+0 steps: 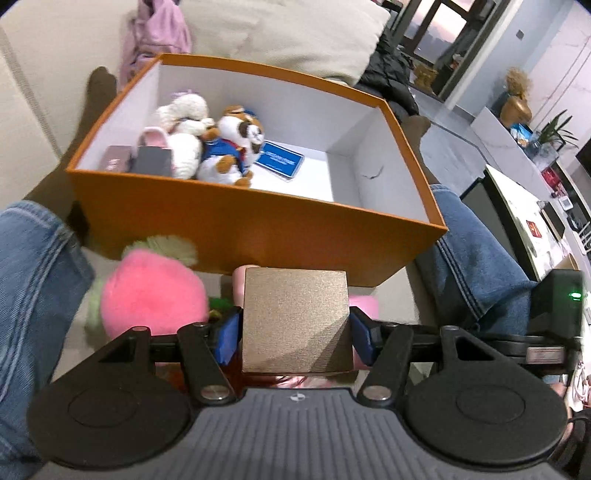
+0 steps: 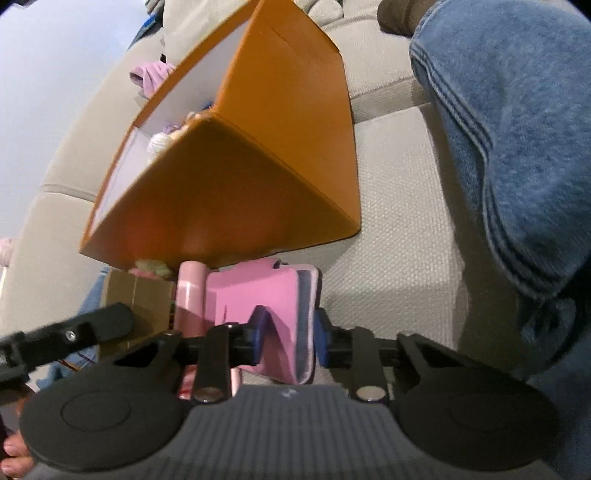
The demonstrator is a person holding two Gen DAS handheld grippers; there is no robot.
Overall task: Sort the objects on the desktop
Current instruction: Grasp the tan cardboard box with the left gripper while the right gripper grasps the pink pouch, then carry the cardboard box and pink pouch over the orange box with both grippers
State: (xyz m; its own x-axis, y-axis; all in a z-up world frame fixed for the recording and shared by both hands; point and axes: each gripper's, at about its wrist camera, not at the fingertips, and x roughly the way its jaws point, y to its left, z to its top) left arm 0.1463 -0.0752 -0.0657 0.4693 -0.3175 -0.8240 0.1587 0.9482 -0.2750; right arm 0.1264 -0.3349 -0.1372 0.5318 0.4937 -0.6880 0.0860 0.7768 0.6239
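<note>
My left gripper (image 1: 294, 330) is shut on a gold-brown box (image 1: 295, 317), held just in front of the orange storage box (image 1: 258, 229). Inside the orange box lie a white plush (image 1: 181, 122), a brown-and-white plush dog (image 1: 232, 144), a blue card box (image 1: 279, 160) and two small dark boxes (image 1: 136, 159). A pink plush (image 1: 147, 295) lies left of the gold box. My right gripper (image 2: 289, 336) is shut on a pink case (image 2: 273, 314) near the orange box's (image 2: 240, 177) corner. A pink tube (image 2: 190, 299) and the gold box (image 2: 136, 299) lie to its left.
The person's jeans-clad legs flank the orange box, one on the left (image 1: 33, 280) and one on the right (image 1: 476, 258), also in the right wrist view (image 2: 517, 129). All sits on a beige sofa (image 2: 399, 221) with a cushion (image 1: 277, 33) behind. A white table (image 1: 532, 210) stands right.
</note>
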